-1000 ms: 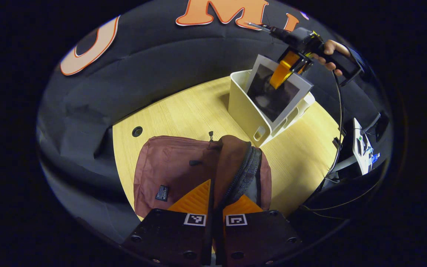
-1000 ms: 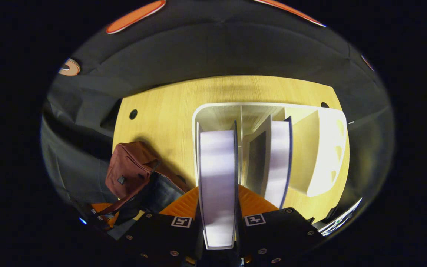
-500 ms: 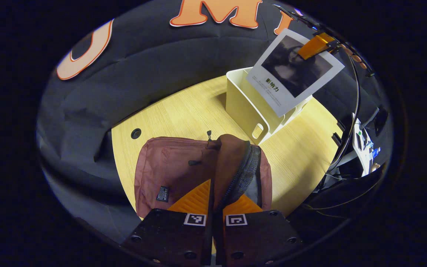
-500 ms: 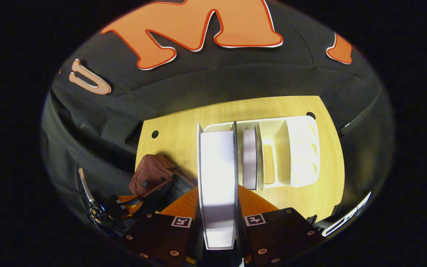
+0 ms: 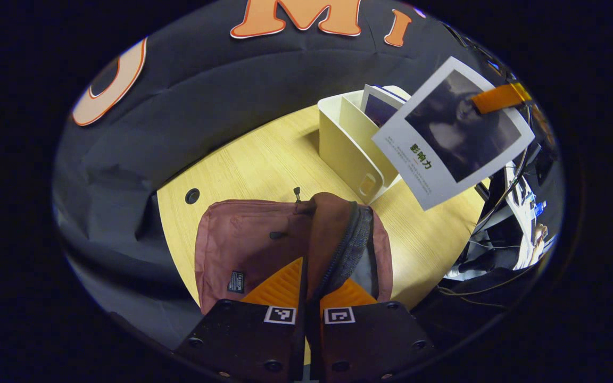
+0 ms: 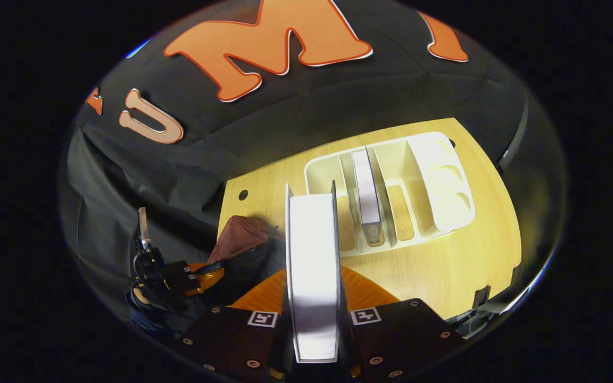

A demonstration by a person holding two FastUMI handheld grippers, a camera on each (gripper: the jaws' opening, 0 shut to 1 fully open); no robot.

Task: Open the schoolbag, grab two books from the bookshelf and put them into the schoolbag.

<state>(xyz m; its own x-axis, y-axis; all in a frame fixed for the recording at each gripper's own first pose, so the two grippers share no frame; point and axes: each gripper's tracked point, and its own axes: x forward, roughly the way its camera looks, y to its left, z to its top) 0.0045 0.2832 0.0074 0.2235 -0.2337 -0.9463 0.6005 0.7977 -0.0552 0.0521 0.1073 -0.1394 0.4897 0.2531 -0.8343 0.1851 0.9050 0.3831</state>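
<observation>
Right gripper (image 6: 314, 303) clamps a white-edged, dark-covered book (image 6: 312, 266) lifted clear of the white bookshelf (image 6: 439, 181) at upper right; left gripper (image 5: 306, 290) pinches the brown fabric schoolbag's (image 5: 242, 239) flap, keeping its mouth open.

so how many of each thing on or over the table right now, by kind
books: 2, one held up, one in the bookshelf
schoolbag: 1
bookshelf: 1
grippers: 2, left, right
total: 6
</observation>
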